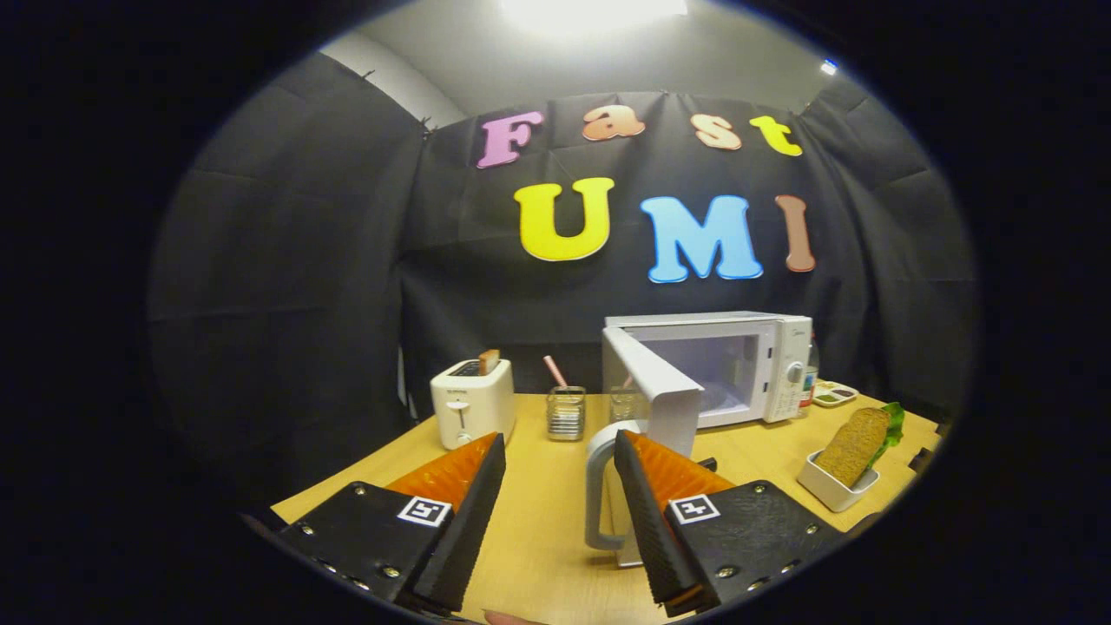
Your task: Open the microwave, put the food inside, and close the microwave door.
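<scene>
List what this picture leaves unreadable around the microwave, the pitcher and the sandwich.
- Microwave: its swung-open door hides part of the cavity.
- White pitcher: the open claw's right finger covers its body, so its contents cannot be seen.
- Sandwich: its tray hides the lower end.
- Small dish beside the microwave: too small to identify.

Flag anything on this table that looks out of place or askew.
Nothing looks spilled or damaged. The microwave door stands open, the sandwich leans tilted in its white tray, and the open gripper holds nothing.
</scene>
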`<state>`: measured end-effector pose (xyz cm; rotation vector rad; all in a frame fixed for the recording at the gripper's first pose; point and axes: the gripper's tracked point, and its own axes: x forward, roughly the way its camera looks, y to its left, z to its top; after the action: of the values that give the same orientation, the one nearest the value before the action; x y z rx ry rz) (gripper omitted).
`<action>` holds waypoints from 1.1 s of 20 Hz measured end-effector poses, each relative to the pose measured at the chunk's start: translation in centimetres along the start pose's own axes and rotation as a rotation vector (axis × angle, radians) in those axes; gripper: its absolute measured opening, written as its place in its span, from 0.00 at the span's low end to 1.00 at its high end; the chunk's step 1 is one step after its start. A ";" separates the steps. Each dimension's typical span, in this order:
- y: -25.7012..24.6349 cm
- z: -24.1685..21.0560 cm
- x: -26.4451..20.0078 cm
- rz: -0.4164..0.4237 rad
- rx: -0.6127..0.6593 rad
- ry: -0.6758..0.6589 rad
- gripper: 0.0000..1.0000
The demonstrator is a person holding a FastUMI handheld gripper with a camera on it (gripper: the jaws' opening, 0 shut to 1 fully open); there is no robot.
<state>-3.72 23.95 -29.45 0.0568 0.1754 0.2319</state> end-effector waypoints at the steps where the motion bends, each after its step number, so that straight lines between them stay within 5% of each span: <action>1: -0.2 0.2 -0.5 0.034 -0.002 0.006 0.77; 11: -8.6 3.2 -4.6 0.110 -0.071 -0.087 0.80; 14: -15.3 2.8 -5.3 0.069 -0.085 -0.099 0.80; 17: -25.1 2.0 -5.9 -0.074 -0.096 -0.102 0.79; 22: -37.0 -1.7 -6.2 -0.210 0.038 -0.030 0.80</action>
<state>-1.72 -13.43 -32.89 0.0789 0.1545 0.0187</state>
